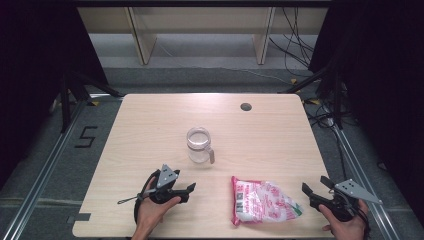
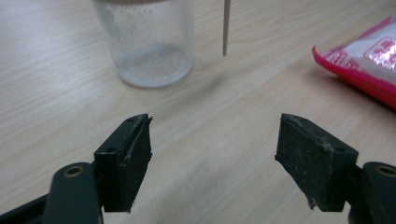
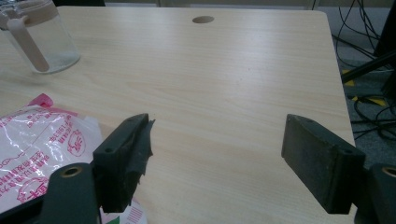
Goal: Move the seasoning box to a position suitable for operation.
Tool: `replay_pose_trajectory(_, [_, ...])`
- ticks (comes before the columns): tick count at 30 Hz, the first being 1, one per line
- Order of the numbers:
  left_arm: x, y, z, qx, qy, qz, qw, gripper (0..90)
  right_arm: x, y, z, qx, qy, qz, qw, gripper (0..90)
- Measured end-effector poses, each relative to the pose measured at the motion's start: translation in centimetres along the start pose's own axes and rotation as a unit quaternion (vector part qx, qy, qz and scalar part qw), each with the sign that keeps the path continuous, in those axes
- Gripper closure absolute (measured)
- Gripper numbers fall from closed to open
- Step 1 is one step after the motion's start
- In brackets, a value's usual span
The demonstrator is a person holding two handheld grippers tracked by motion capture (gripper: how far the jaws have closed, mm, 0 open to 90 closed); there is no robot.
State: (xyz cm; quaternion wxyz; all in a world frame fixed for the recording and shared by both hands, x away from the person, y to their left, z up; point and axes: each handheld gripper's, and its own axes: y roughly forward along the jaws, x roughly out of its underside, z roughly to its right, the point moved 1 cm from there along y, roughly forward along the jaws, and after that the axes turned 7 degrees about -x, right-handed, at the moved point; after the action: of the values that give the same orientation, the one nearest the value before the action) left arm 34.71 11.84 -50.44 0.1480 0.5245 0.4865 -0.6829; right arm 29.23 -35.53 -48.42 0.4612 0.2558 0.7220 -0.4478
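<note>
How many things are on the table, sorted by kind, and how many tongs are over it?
Clear glass jar: 1
Pink and white plastic bag: 1
Handheld tongs, both with jaws open and holding nothing: 2, left tongs and right tongs
Total: 4

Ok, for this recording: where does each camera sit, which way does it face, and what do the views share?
High view: above the person's side, looking forward and down on the table; both hands show, with the left hand-held gripper and right hand-held gripper.
Left gripper view: rides the left hand-held gripper, facing the jar; open jaws show.
Right gripper view: rides the right hand-held gripper, facing across the table to the far edge; open jaws show.
Shared: the jar and the pink bag show in all three.
</note>
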Motion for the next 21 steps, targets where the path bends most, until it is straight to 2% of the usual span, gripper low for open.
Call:
replay_pose_trajectory(2, [-0.7,0.7,0.4,0.012,0.006,0.015,0.9998,37.7,0.0,0.0,0.0,0.000,0.001,0.000,1.0000,24.9])
replay_pose_trajectory(3, [-1.0,1.2,0.6,0.010,0.006,0.019,0.9998,39.5,-0.1,0.0,0.1,-0.003,-0.006,-0.002,1.0000,24.9])
replay_pose_trajectory(4, [-1.3,1.7,0.7,0.006,0.016,0.016,0.9997,40.3,0.0,0.0,0.1,0.000,-0.004,-0.009,0.9999,24.9])
replay_pose_trajectory(5, [-1.7,2.5,0.8,0.008,0.018,0.016,0.9997,42.0,0.0,0.0,0.1,-0.002,-0.002,-0.011,0.9999,24.9])
replay_pose_trajectory(6, [-1.7,2.5,0.8,0.008,0.018,0.016,0.9997,44.5,0.0,0.1,0.2,-0.005,-0.012,-0.005,0.9999,24.9])
replay_pose_trajectory(7, [-2.2,3.6,1.1,0.012,0.022,0.017,0.9995,45.3,0.0,0.0,0.2,-0.008,-0.009,-0.007,0.9999,24.9])
replay_pose_trajectory(8, [-2.6,4.1,1.1,0.010,0.035,0.020,0.9991,46.3,0.1,0.0,0.0,-0.003,0.005,-0.004,1.0000,24.9])
replay_pose_trajectory(9, [-2.8,4.6,1.5,0.014,0.022,0.021,0.9994,49.4,0.0,0.0,0.2,-0.001,-0.012,-0.006,0.9999,24.9])
replay_pose_trajectory(10, [-3.0,5.1,1.7,0.016,0.017,0.016,0.9996,50.7,0.0,0.1,0.3,-0.006,-0.010,-0.007,0.9999,24.9])
replay_pose_trajectory(11, [-3.3,5.6,1.8,0.013,0.025,0.016,0.9995,52.0,0.1,0.0,0.0,-0.005,0.008,-0.006,0.9999,24.9])
replay_pose_trajectory(14, [-3.9,6.7,1.7,-0.006,0.036,0.011,0.9993,56.3,0.1,0.1,0.1,-0.003,0.006,0.000,1.0000,24.9])
replay_pose_trajectory(15, [-4.2,7.2,1.8,-0.011,0.036,0.017,0.9991,58.6,0.1,0.2,0.3,-0.005,-0.006,0.006,0.9999,24.9])
replay_pose_trajectory(16, [-4.2,7.4,2.1,-0.012,0.025,0.019,0.9994,62.6,0.1,0.2,0.3,-0.004,-0.004,-0.004,1.0000,24.9])
replay_pose_trajectory(18, [-4.6,8.0,2.3,-0.014,0.044,0.014,0.9988,66.8,0.1,0.1,0.3,-0.002,-0.009,-0.006,0.9999,24.9])
replay_pose_trajectory(20, [-4.8,8.4,2.5,-0.024,0.046,0.014,0.9986,68.8,0.0,0.2,0.3,-0.011,-0.005,-0.003,0.9999,25.0])
replay_pose_trajectory(21, [-5.0,8.6,2.5,-0.030,0.063,0.008,0.9975,70.6,0.0,0.2,0.3,-0.012,-0.006,-0.003,0.9999,25.0])
